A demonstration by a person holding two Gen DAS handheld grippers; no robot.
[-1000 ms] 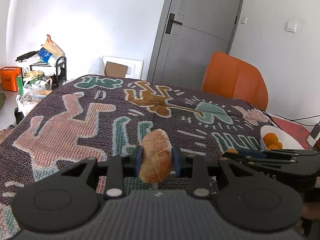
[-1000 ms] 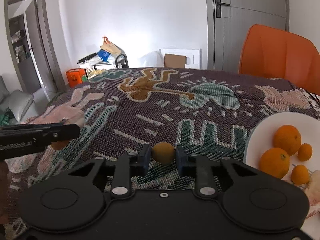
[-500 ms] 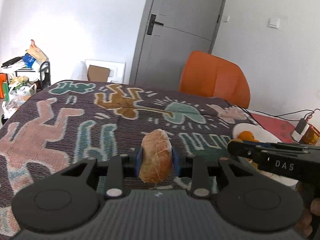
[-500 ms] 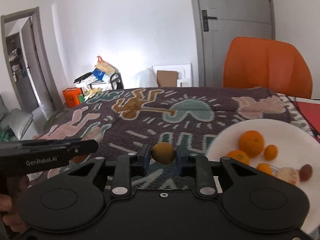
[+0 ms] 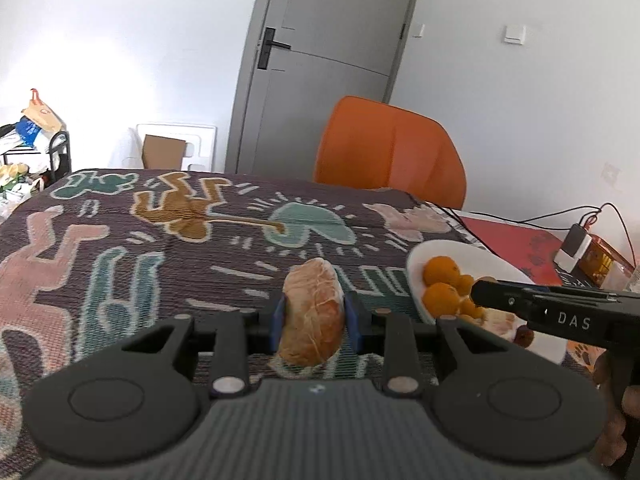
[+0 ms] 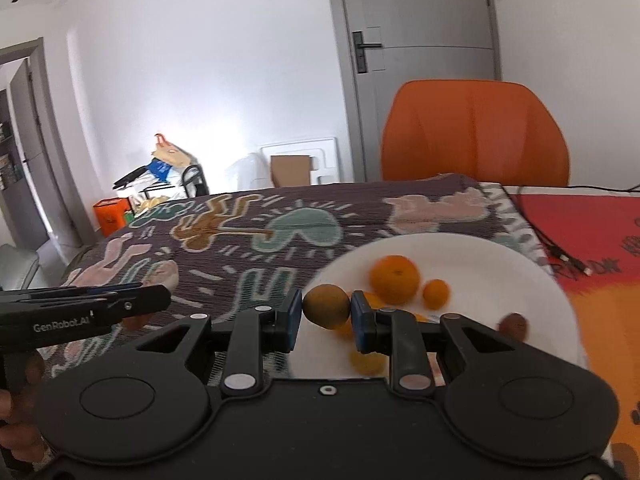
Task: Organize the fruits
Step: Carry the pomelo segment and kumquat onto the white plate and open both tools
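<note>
My left gripper [image 5: 314, 314] is shut on a peeled citrus segment [image 5: 312, 312], pale orange with white pith, held above the patterned tablecloth left of the white plate [image 5: 480, 258]. My right gripper [image 6: 326, 312] is shut on a small brownish-yellow round fruit [image 6: 326, 306] and holds it over the near left rim of the white plate [image 6: 500, 264]. The plate holds several oranges [image 6: 394, 280], small ones and a dark reddish fruit [image 6: 514, 324]. The right gripper's body shows in the left wrist view [image 5: 560, 312], over the plate.
A patterned purple tablecloth [image 5: 160, 240] covers the table. An orange chair [image 5: 390, 156] stands at the far edge. A red mat [image 6: 580, 224], cables and a charger [image 5: 576, 242] lie right of the plate. Clutter and a cart stand by the far wall.
Both grippers have moved to the right toward the plate, each still holding its fruit. The right gripper's fruit is now over the plate's rim.
</note>
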